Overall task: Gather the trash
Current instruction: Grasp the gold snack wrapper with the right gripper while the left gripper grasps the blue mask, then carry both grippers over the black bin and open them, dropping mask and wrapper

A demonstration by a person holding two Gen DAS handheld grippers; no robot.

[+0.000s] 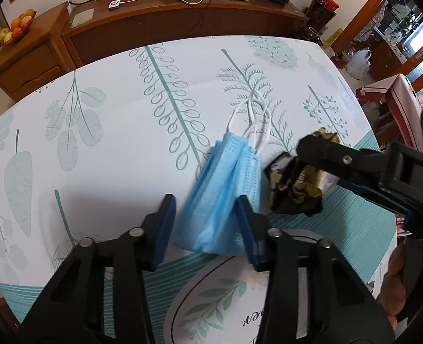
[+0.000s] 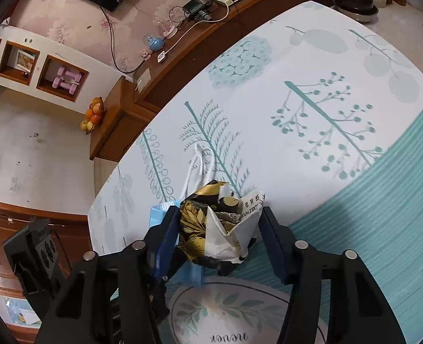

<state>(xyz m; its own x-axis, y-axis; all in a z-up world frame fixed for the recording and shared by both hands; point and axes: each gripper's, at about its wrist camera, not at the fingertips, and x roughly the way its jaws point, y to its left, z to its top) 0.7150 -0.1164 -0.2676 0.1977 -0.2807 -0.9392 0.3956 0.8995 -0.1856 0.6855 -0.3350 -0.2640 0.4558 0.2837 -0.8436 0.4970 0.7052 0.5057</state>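
A folded blue face mask (image 1: 223,197) with white ear loops lies on the leaf-print tablecloth (image 1: 111,132). My left gripper (image 1: 207,209) has its jaws around the mask's near end, both pads touching it. A crumpled black, gold and white wrapper (image 1: 297,186) sits just right of the mask. My right gripper (image 2: 217,229) is closed on the wrapper (image 2: 220,220), which shows in the right wrist view; the mask (image 2: 160,215) peeks out behind its left finger. In the left wrist view the right gripper (image 1: 306,154) comes in from the right.
A wooden sideboard (image 1: 182,20) with cables, a router and trinkets runs behind the table. A fruit bowl (image 1: 16,28) sits on a cabinet at far left. A chair (image 1: 397,100) stands at the right edge. A round printed emblem (image 1: 225,301) lies under the left gripper.
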